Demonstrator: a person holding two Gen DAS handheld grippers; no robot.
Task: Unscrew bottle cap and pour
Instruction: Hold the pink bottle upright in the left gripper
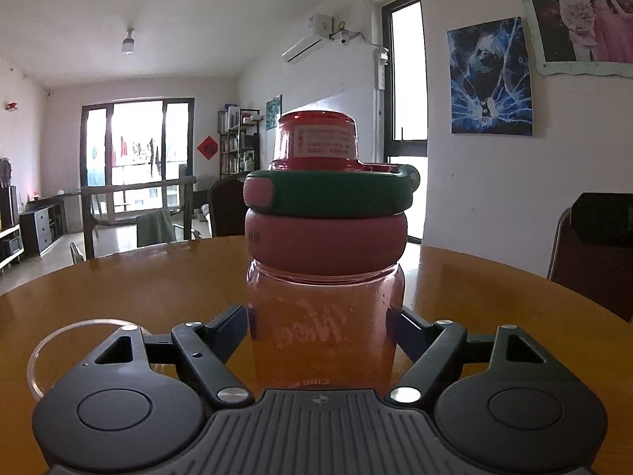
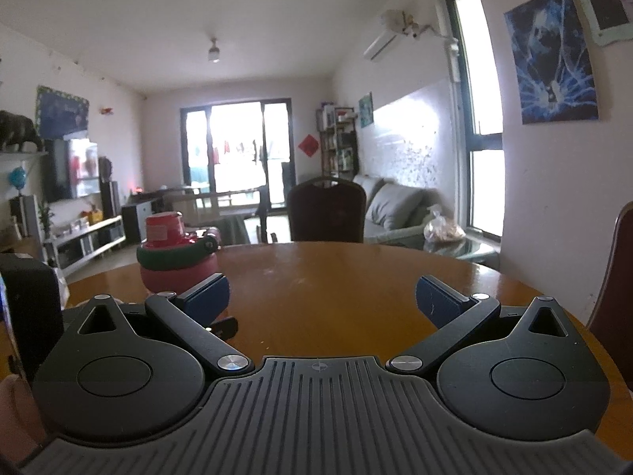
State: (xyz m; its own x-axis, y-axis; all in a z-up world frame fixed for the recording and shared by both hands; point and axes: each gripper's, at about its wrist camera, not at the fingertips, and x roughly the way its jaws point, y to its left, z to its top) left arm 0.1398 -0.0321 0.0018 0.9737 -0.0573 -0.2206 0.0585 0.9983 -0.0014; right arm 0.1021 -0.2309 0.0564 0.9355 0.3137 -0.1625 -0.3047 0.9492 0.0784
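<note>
Glass rim [image 1: 43,352] curved at the far left of the left wrist view, clear and round, resting on the round wooden table [image 1: 118,289] just beside the left gripper [image 1: 318,322]. That gripper was closed on the bottle [image 1: 324,316]: its two blue-padded fingers pressed against either side of the clear body, low down, below the lid. The bottle stood upright on the table, straight ahead of the camera and filling the middle of the view. Its see-through body was tinted pinkish-orange with pale lettering on it. Above sat a wide pink screw collar, then a green and pink carry loop [image 1: 332,194] lying flat around the neck, then the red cap [image 1: 318,134] with a white printed label. Table surface lay bare behind and to the right of the bottle, up to the curved far edge, where a dark chair [image 1: 593,245] stood.

In the right wrist view the bottle's top showed at the left, partly hidden behind the left blue pad. The right gripper [image 2: 322,297] was spread wide with nothing between its fingers, only bare tabletop ahead. That surface ran clear to the round far edge, where another chair [image 2: 326,211] stood.
</note>
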